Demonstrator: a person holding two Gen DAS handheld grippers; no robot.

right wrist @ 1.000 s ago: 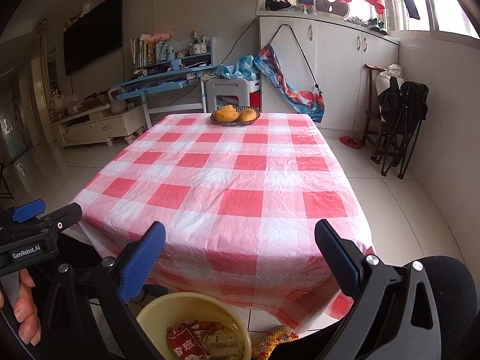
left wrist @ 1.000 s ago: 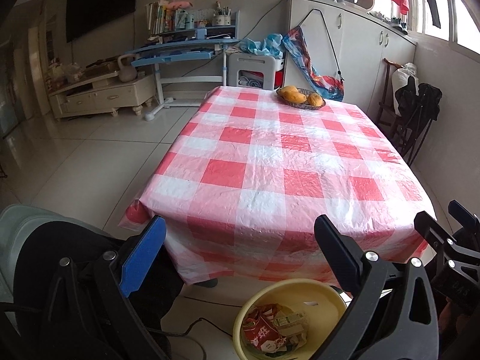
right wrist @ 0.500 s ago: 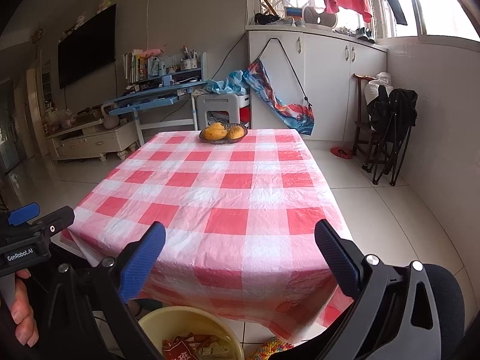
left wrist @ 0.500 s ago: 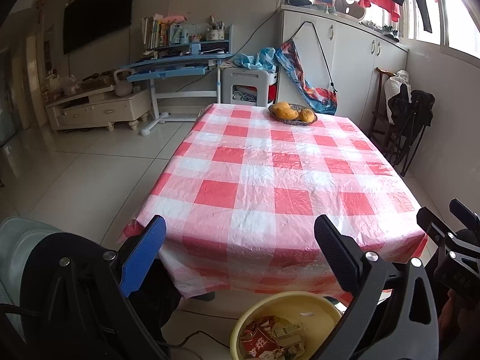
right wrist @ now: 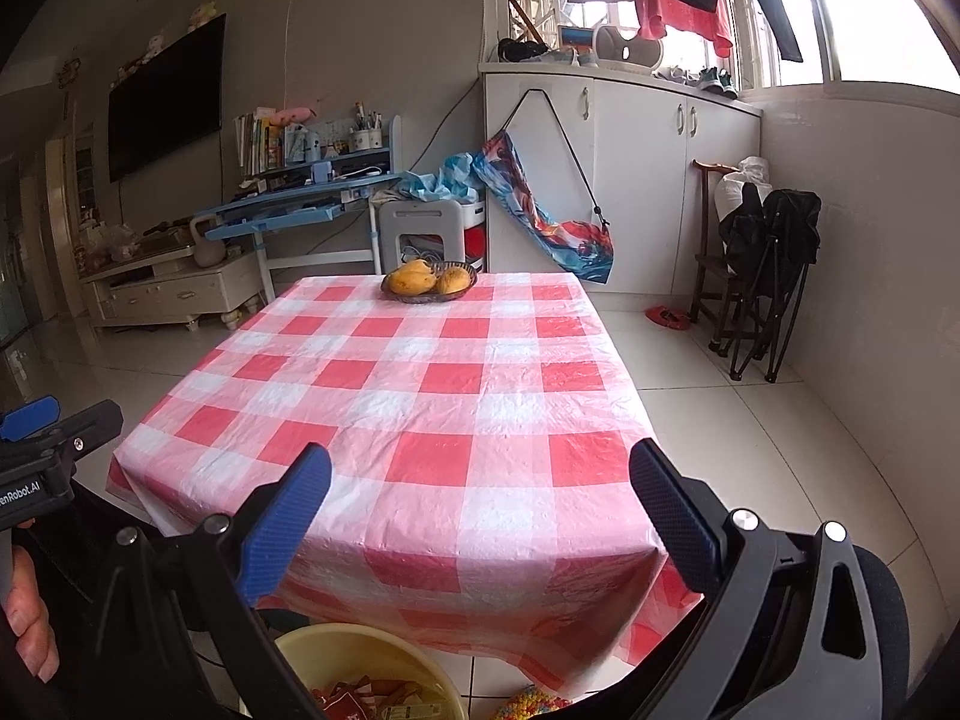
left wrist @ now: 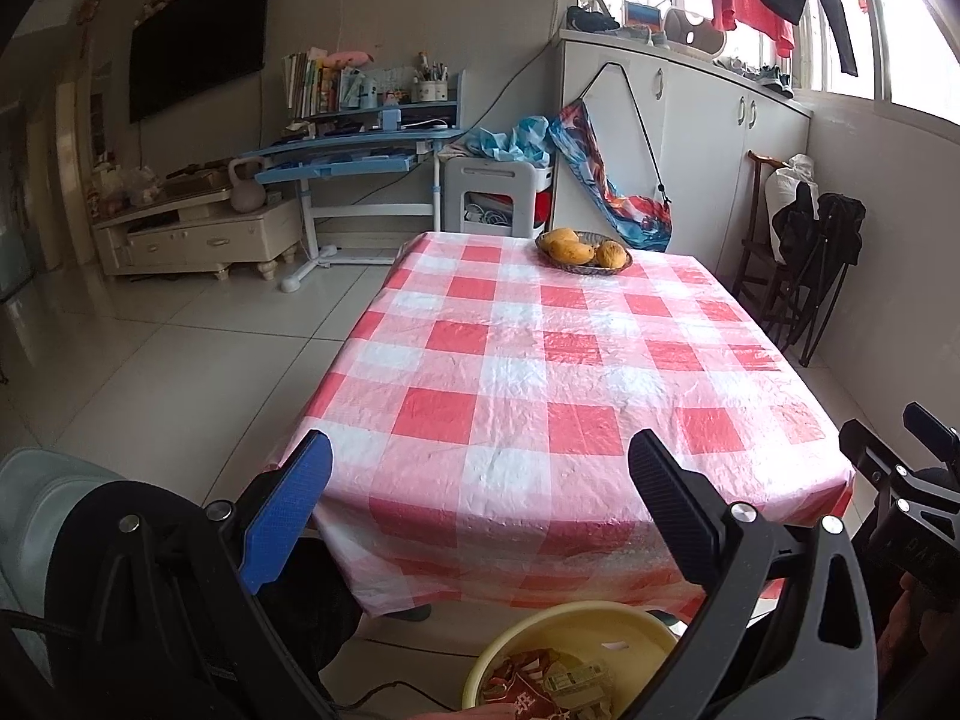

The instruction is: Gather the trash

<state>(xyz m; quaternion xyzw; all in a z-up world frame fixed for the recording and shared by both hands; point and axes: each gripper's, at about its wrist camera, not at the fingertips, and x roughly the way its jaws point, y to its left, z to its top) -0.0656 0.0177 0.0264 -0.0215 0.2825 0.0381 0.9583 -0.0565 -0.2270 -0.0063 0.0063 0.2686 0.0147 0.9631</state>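
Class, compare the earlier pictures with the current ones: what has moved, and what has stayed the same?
Both open grippers, left gripper and right gripper, rose and tilted up, so the yellow basin of wrappers slid lower in view. Nothing was grasped or released. The checked table and fruit basket stayed put.

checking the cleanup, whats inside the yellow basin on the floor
The yellow basin holds crumpled wrappers, one red with white print. Its lower part is cut off by the frame and gripper arms, so anything deeper cannot be seen.
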